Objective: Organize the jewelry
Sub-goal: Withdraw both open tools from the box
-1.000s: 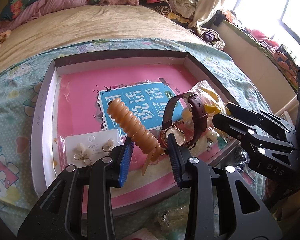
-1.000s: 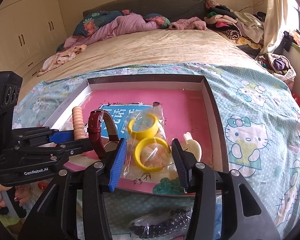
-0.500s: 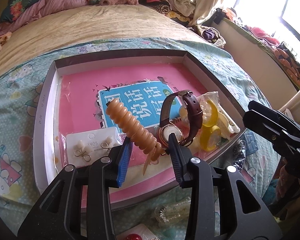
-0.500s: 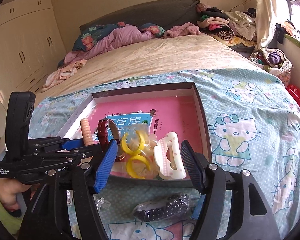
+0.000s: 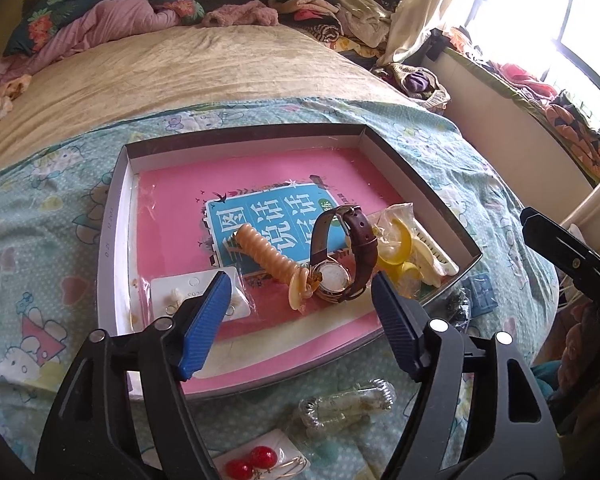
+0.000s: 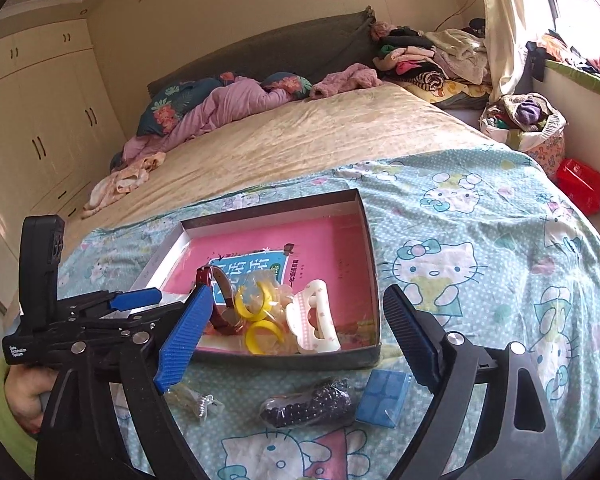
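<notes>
A shallow grey box (image 5: 112,216) with a pink book inside lies on the Hello Kitty sheet. In it lie an orange spiral hair clip (image 5: 270,260), a brown-strap watch (image 5: 342,258), bagged yellow bangles (image 5: 398,246), a white claw clip (image 6: 314,322) and an earring card (image 5: 194,292). My left gripper (image 5: 300,324) is open and empty above the box's near edge. My right gripper (image 6: 296,338) is open and empty, held back over the box's front wall (image 6: 284,360). The watch (image 6: 216,292) and bangles (image 6: 260,318) also show in the right wrist view.
On the sheet before the box lie a bag of dark beads (image 6: 308,402), a blue packet (image 6: 384,398), a clear bag with a trinket (image 5: 344,404) and red ball earrings (image 5: 250,462). The bed stretches behind; clothes are piled at the far right.
My left gripper opened, let go of the orange hair clip and pulled back. My right gripper opened wider and drew back and up, away from the bangles and the white clip.
</notes>
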Motion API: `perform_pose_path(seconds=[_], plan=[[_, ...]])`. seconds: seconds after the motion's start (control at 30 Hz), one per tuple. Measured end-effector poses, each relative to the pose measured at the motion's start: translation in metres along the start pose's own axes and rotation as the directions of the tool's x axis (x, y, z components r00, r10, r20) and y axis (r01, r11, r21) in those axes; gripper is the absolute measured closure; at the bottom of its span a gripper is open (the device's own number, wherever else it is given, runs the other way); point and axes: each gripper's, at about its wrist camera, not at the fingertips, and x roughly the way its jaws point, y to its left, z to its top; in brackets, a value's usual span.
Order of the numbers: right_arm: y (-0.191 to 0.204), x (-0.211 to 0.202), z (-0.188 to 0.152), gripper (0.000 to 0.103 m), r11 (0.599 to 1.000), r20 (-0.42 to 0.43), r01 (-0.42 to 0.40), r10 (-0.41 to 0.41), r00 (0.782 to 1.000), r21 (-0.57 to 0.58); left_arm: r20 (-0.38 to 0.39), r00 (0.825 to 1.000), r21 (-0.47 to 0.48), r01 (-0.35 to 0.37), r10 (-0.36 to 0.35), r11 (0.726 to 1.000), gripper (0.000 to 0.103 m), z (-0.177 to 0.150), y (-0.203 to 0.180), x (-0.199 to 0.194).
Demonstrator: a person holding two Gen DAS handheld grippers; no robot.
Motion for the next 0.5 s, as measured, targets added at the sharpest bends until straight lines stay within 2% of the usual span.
perform_pose_path(seconds=[0.13,0.2,0.33,0.4,0.5], plan=[[-0.001,-0.011,0.002,0.017,1.0,0.02,0.002,-0.002,1.0,0.002,0.022,1.0,0.001,-0.012,0.012,1.0,0.02,0.002,-0.003,-0.014],[-0.001,-0.017,0.004,0.016,1.0,0.032,0.001,-0.001,0.999,0.005,0.031,0.999,0.005,-0.028,0.027,1.0,0.01,0.004,-0.005,-0.02],[0.0,-0.027,0.006,0.015,1.0,0.049,-0.001,0.0,0.999,0.004,0.05,0.998,0.008,-0.031,0.03,0.999,0.01,0.007,-0.008,-0.033],[0.0,-0.033,0.007,0.009,1.0,0.062,0.0,0.0,0.998,0.003,0.06,0.998,0.009,-0.032,0.032,0.999,0.01,0.007,-0.011,-0.039],[0.001,-0.042,0.008,0.009,1.0,0.078,-0.002,0.002,0.997,0.003,0.073,0.997,0.012,-0.031,0.03,0.999,0.01,0.008,-0.013,-0.047]])
